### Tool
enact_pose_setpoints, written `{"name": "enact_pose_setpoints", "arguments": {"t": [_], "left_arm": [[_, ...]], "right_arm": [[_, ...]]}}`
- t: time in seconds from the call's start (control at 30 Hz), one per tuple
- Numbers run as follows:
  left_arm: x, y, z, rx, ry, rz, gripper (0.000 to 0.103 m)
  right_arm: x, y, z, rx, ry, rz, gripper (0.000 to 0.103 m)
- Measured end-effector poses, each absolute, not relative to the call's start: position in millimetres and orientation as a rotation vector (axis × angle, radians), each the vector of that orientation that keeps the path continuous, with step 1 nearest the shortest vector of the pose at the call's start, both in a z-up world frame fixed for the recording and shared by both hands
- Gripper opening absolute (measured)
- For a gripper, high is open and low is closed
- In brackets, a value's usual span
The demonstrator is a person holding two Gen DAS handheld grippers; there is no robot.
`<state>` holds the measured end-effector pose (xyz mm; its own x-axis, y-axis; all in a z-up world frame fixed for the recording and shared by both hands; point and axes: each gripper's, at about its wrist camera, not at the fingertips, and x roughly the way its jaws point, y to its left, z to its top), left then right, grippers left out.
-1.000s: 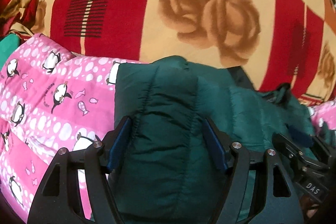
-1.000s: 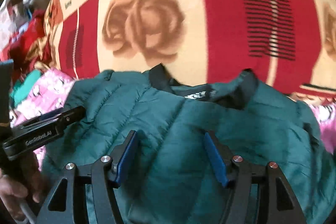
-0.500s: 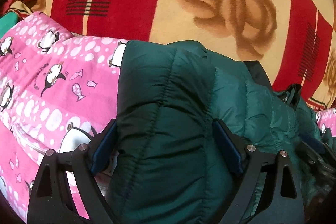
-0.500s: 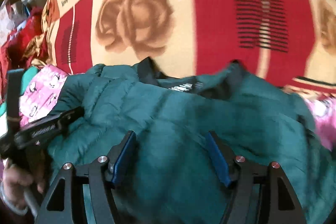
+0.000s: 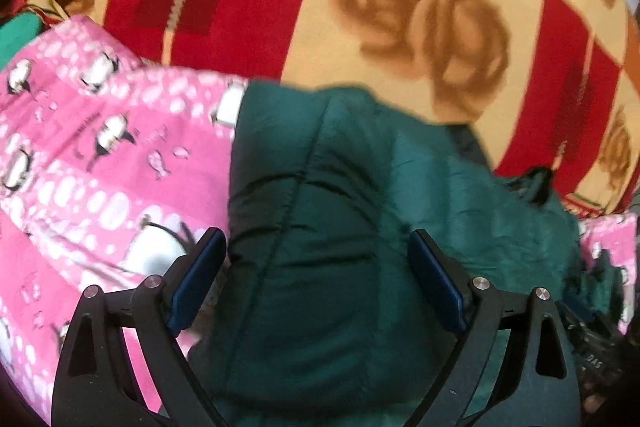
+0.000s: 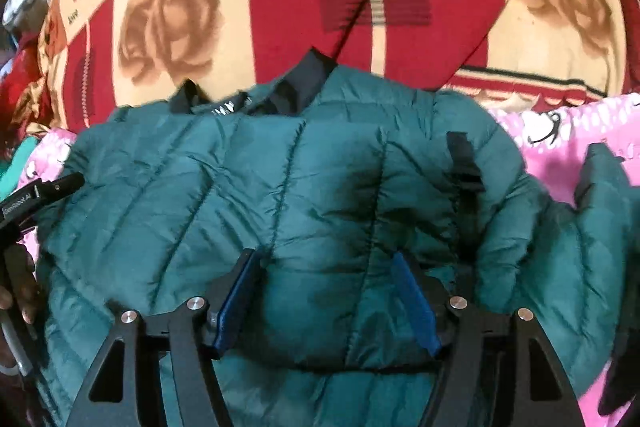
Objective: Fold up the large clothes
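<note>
A dark green quilted puffer jacket (image 6: 304,187) lies on the bed, its dark collar (image 6: 308,79) toward the far side. In the left wrist view its folded left part (image 5: 320,227) shows as a thick pad. My left gripper (image 5: 316,267) is open, its blue pads (image 5: 200,275) either side of that fold. My right gripper (image 6: 324,291) is open over the jacket's middle, with padded fabric bulging between its pads (image 6: 412,299). The left gripper also shows at the left edge of the right wrist view (image 6: 36,195).
A red, cream and orange blanket with brown roses (image 5: 420,7) covers the bed beyond the jacket. A pink penguin-print cloth (image 5: 100,167) lies under and beside the jacket, and shows at the right in the right wrist view (image 6: 560,123). Crumpled clothes (image 6: 24,83) lie far left.
The right gripper has swung right and pushed down into the jacket, and its jaws stand a little narrower. The left gripper has stayed over the folded part, shifting slightly.
</note>
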<state>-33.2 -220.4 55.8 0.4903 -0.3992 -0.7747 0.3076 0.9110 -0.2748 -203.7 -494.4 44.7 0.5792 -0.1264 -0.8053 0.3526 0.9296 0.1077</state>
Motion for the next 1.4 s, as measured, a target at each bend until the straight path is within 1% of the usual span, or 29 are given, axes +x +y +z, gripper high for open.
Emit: {"name": "enact_pose_setpoints", "arguments": {"t": [0.1,0.2,0.33,0.47,0.6,0.83,1.07,1.2,1.4], "left_arm": [[-51,-218,79,-0.104,0.904,-0.469,0.092],[-61,-227,88,-0.093,0.899,-0.513,0.092],[-69,-244,75,-0.034,0.92,-0.531,0.092],[-76,-262,60,0.066,0.901,-0.496,0.092],[-81,-268,53,0.126,0.869,-0.471,0.092],[-82,-271,50,0.155,0.854,-0.447,0.093],[-95,-256,66,0.09,0.912,-0.456,0.093],[-107,-239,77,0.021,0.923,-0.464,0.093],[-122,-227,89,-0.042,0.931,-0.476,0.093]], "right_arm": [[-217,-492,57,0.262,0.873,-0.286,0.066],[-222,-490,61,0.246,0.857,-0.308,0.066],[-216,-491,43,0.258,0.914,-0.329,0.067],[-214,-491,27,0.253,0.92,-0.323,0.069],[-212,-489,21,0.238,0.909,-0.334,0.072],[-211,-488,21,0.213,0.914,-0.348,0.073],[-215,-482,33,0.217,0.915,-0.356,0.074],[-240,-479,48,0.25,0.864,-0.348,0.074],[-271,-482,57,0.258,0.866,-0.361,0.074]]}}
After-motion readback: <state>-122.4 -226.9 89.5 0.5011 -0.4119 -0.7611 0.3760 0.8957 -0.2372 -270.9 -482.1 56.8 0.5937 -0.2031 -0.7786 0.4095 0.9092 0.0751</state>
